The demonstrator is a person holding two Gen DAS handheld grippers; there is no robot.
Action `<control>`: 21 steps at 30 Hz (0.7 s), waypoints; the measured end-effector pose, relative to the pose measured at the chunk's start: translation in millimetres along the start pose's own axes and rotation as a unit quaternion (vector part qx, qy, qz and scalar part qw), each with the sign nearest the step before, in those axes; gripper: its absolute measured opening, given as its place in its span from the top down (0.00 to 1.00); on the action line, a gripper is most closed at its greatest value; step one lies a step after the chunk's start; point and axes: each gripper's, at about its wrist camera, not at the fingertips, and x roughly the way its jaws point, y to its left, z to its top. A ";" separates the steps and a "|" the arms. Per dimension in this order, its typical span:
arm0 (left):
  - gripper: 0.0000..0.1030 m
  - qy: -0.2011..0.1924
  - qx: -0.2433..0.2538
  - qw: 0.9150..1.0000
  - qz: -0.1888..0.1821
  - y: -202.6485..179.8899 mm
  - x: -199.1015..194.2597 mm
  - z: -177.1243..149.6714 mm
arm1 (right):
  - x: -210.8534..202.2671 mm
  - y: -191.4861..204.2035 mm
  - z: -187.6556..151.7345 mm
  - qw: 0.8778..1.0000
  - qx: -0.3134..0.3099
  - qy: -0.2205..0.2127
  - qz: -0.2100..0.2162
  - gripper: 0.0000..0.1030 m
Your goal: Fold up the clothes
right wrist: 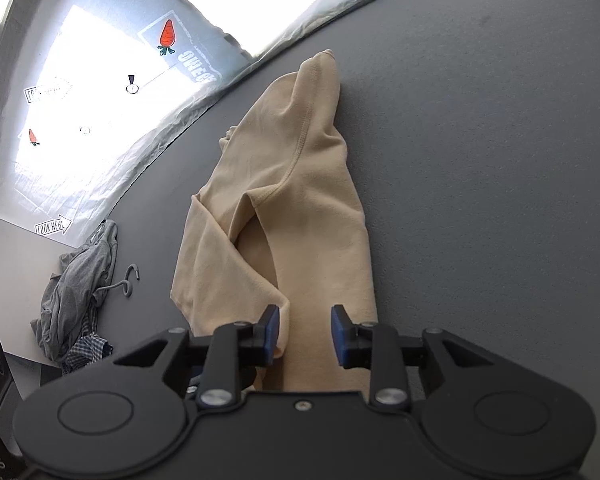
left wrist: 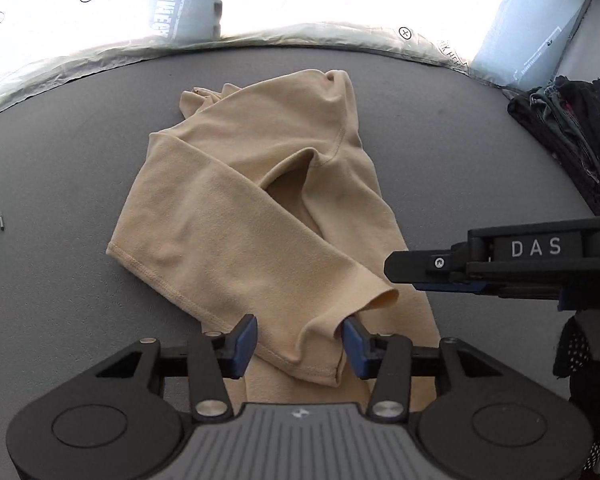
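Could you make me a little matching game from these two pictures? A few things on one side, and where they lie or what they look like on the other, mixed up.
Things:
1. beige shirt
2. grey garment
3. dark clothes pile
4. left gripper

Descriptions:
A. heaped at the table's far right edge in the left wrist view
B. jaws apart, a sleeve cuff lying between them
C. crumpled beside a cord at the left of the right wrist view
D. spread in the middle of the grey table, sleeve folded across it

Pairs: 1-D, 2-C, 3-A, 4-B
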 end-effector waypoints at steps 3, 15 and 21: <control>0.48 0.010 -0.006 1.000 0.004 7.7 2.0 -1.6 | 11.4 2.5 1.7 1.000 0.000 0.013 0.010 0.66; 0.25 0.056 -0.011 0.998 -0.012 18.7 30.6 0.1 | 44.1 15.7 10.2 0.996 -0.061 0.061 0.010 0.80; 0.19 0.064 0.018 0.998 0.006 6.0 32.0 -2.7 | 31.9 22.4 2.8 0.995 -0.091 0.045 0.010 0.92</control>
